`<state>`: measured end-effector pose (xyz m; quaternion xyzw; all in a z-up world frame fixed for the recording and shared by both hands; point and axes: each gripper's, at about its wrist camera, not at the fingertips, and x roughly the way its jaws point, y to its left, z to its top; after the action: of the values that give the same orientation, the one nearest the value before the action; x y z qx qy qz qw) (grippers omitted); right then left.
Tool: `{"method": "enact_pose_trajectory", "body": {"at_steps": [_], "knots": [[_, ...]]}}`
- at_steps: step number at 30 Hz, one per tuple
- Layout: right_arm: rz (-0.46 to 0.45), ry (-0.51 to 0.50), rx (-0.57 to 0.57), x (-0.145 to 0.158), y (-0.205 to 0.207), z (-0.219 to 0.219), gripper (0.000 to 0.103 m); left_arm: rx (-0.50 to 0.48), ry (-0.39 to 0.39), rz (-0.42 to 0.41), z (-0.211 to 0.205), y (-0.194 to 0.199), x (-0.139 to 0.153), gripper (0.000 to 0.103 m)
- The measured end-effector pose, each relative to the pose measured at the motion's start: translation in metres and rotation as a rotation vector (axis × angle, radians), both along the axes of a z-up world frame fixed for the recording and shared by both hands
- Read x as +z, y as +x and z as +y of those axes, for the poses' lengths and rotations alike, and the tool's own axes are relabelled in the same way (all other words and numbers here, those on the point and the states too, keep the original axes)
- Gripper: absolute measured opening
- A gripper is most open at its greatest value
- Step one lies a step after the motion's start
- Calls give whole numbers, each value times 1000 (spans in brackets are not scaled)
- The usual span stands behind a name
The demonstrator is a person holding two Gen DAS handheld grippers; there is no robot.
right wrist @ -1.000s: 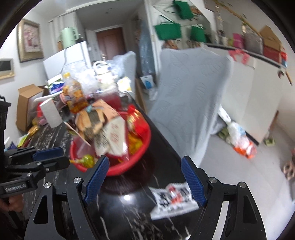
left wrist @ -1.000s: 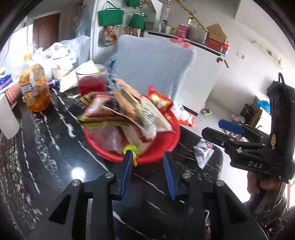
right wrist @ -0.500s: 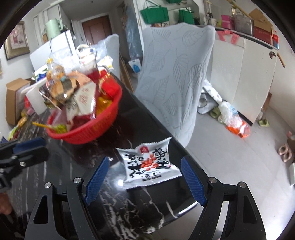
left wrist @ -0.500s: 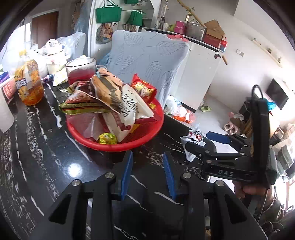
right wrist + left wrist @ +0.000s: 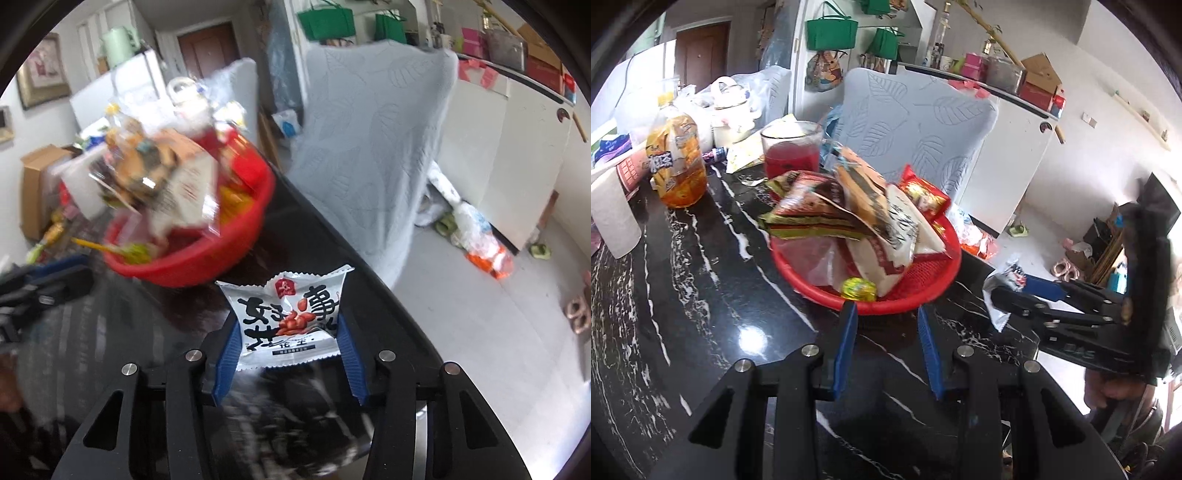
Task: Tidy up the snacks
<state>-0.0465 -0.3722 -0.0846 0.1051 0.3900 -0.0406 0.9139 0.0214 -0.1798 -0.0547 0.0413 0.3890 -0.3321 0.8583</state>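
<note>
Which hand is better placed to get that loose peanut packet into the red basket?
Right. The right tongs already straddle the peanut packet and are closing on it, just beside the red basket. The left tongs sit empty, nearly shut, at the basket's near rim.

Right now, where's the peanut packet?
In the right wrist view, the peanut packet lies on the black table between the closing right gripper pads, beside the red basket.
</note>
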Motion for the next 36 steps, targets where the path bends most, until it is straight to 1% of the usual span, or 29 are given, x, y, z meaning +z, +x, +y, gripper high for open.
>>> {"method": "enact_pose_trajectory", "body": {"at_steps": [5,9,13,17,19,21,22,24,26,29,31,34,36], "knots": [[-73,67,92,28,6,27,49,42,-37,9,22,14,4,33],[-101,99,125,33,29,49,49,85,-37,-4,40,26,6,33],[-137,181,92,36,50,60,49,121,-48,-16,57,37,9,33],[-183,221,5,41,58,67,49,157,-74,-11,72,48,8,33],[-201,210,-48,41,59,76,49,173,-81,-5,79,52,6,33],[-216,176,-89,39,61,85,50,182,-80,-1,84,55,4,33],[-218,165,-94,38,62,89,51,187,-77,-1,86,57,3,33],[-205,137,-102,35,64,97,52,193,-73,-3,90,58,1,33],[-196,122,-103,32,66,101,56,196,-75,0,92,59,0,33],[-147,122,-89,24,72,103,57,196,-76,1,93,58,0,33],[-144,121,-88,24,71,104,57,194,-74,-2,93,58,1,33],[-158,91,-92,29,68,102,66,187,-71,-3,91,56,1,33],[-169,67,-86,32,67,104,69,182,-66,-4,88,55,1,33]]}}
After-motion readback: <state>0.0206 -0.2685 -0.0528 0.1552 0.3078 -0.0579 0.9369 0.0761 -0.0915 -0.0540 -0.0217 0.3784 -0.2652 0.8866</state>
